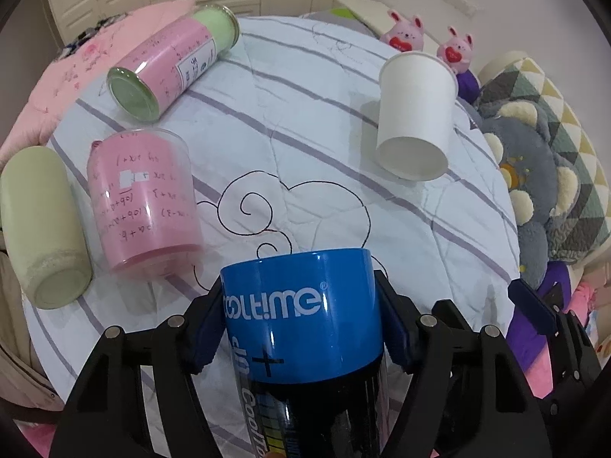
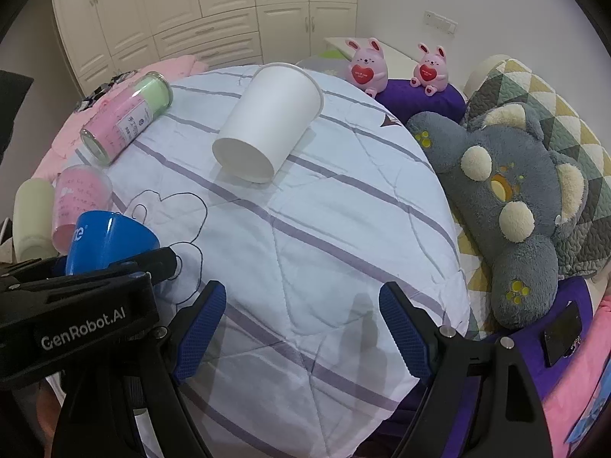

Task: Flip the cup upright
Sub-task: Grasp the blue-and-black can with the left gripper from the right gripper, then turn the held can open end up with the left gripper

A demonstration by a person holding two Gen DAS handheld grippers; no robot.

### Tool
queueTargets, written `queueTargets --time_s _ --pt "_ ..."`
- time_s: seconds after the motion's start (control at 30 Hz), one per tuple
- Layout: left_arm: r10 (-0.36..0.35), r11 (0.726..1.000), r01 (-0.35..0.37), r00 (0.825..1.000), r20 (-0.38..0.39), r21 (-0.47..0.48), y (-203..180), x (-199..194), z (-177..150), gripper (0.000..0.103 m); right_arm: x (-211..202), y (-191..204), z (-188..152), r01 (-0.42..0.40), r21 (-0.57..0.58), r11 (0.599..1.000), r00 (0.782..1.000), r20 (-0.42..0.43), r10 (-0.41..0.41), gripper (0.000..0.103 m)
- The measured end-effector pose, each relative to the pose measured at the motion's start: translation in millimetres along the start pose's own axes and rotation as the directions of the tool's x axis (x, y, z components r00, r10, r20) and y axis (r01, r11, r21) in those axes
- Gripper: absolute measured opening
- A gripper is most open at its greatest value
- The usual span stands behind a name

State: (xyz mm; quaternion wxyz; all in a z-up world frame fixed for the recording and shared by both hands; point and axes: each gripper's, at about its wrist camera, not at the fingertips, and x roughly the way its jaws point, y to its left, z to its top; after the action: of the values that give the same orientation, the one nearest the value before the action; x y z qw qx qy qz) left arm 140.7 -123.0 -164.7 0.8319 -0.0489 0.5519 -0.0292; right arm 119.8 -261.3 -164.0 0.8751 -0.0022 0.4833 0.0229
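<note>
My left gripper (image 1: 301,328) is shut on a blue "Cooltime" cup (image 1: 305,316), its pads pressing both sides; the cup's blue end points away from me over the striped quilt (image 1: 305,160). It also shows at the left of the right wrist view (image 2: 110,240), held in the left gripper (image 2: 110,267). A white paper cup (image 1: 414,114) lies on its side at the far right of the quilt, base toward me; it shows in the right wrist view (image 2: 267,122) too. My right gripper (image 2: 301,328) is open and empty above the quilt's near edge (image 2: 305,267).
Two pink-labelled clear cups (image 1: 172,65) (image 1: 143,198) and a pale green cup (image 1: 42,225) lie on their sides at the left. A grey plush toy (image 2: 508,206) and two pink bunny toys (image 2: 366,63) sit at the right and back. Wardrobes stand behind.
</note>
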Motion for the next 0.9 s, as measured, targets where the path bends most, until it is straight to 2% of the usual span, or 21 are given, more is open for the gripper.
queueTargets --time_s 0.2,0.37,0.9 --pt "0.009 1.0 -0.009 0.998 0.062 0.013 2.6 -15.9 -0.7 0.071 -3.3 4.5 0.4 -0.011 0.004 1.0 1.0 0.01 0.01 0.084" --pt "0.009 0.999 -0.015 0.987 0.158 0.041 -0.2 -37.1 3.3 0.07 -7.5 9.0 0.6 -0.02 0.002 1.0 1.0 0.019 0.02 0.084" --pt "0.048 0.996 -0.068 0.953 0.301 0.055 2.3 -56.6 12.9 0.068 -9.8 15.6 4.2 -0.02 0.001 1.0 0.999 0.037 0.019 0.084"
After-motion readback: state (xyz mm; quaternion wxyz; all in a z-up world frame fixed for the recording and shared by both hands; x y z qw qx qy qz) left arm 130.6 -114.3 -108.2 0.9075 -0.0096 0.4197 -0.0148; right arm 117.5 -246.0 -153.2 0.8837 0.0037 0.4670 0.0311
